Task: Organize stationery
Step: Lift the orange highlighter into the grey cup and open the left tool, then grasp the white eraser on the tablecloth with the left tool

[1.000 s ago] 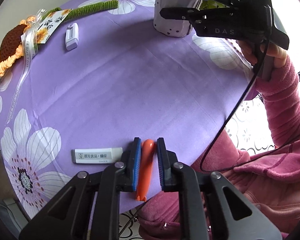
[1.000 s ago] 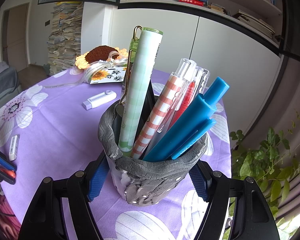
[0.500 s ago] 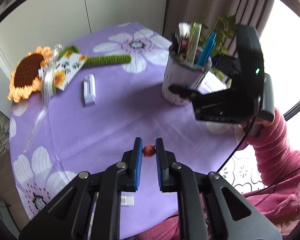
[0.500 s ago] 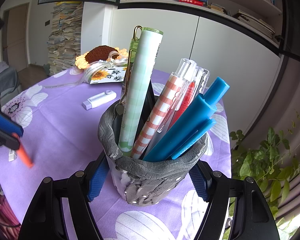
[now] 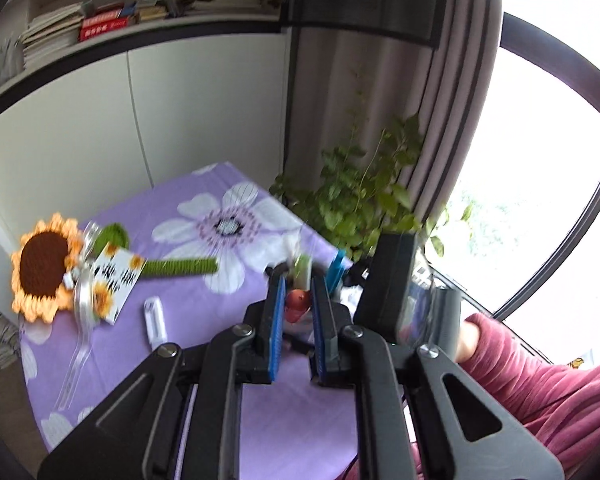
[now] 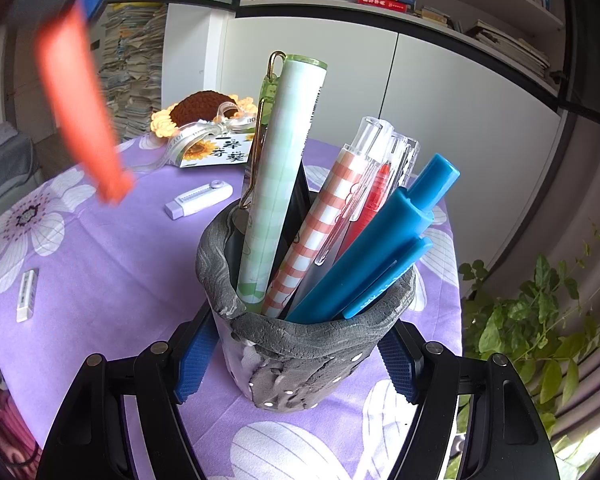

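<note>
While a second ago the left gripper (image 5: pixel 296 306) was down low on the table with its blue pads either side of the orange pen (image 5: pixel 297 305) lying flat, in the left wrist view it's now way up in the air and tilted toward the room, pads pinched on the pen, which shows end-on between them. Just past the fingertips you can make out the tops of the pens in the pen cup (image 5: pixel 320 270), mostly hidden behind the gripper. The white correction tape (image 5: pixel 155 320) sits on the purple floral tablecloth (image 5: pixel 203 288) to the left, near the crochet sunflower (image 5: pixel 45 266).

From the right wrist view, barely anything changed on this side: the right gripper (image 6: pixel 295 364) still has its pads spread wide, one on each side of the grey cup (image 6: pixel 300 348); whether they actually press the wall I can't tell. The cup is full of pens, the blue one (image 6: pixel 384 252) leaning right. What's new is the orange pen (image 6: pixel 79 96), now a blurry streak hanging up at upper left, well above the cloth and left of the cup. A white eraser (image 6: pixel 27 295) lies at the left edge.
</note>
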`<control>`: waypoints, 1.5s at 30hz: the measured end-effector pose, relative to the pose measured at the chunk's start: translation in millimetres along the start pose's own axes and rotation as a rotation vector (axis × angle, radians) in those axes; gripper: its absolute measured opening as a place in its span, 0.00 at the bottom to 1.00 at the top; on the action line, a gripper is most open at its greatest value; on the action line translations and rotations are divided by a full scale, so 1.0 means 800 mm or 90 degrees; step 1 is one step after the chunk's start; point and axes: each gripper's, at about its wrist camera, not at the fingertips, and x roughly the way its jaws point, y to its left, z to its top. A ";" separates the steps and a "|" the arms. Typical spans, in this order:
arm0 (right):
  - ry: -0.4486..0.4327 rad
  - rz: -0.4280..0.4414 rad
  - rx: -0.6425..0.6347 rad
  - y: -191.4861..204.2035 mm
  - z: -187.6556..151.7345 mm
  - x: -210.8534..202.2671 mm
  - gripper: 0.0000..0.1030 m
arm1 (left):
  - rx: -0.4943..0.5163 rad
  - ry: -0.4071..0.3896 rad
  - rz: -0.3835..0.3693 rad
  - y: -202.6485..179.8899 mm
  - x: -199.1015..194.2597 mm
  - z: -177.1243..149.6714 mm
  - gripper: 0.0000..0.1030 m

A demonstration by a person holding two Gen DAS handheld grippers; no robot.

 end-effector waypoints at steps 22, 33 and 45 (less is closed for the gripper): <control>0.001 -0.001 -0.001 0.000 0.000 0.000 0.72 | 0.033 0.070 -0.030 -0.017 0.072 0.042 0.11; 0.001 -0.001 -0.001 0.001 0.000 0.000 0.72 | -0.011 0.060 -0.021 0.000 0.057 0.032 0.14; 0.004 0.003 0.001 0.000 0.001 0.000 0.72 | -0.468 0.304 0.117 0.157 0.039 -0.149 0.30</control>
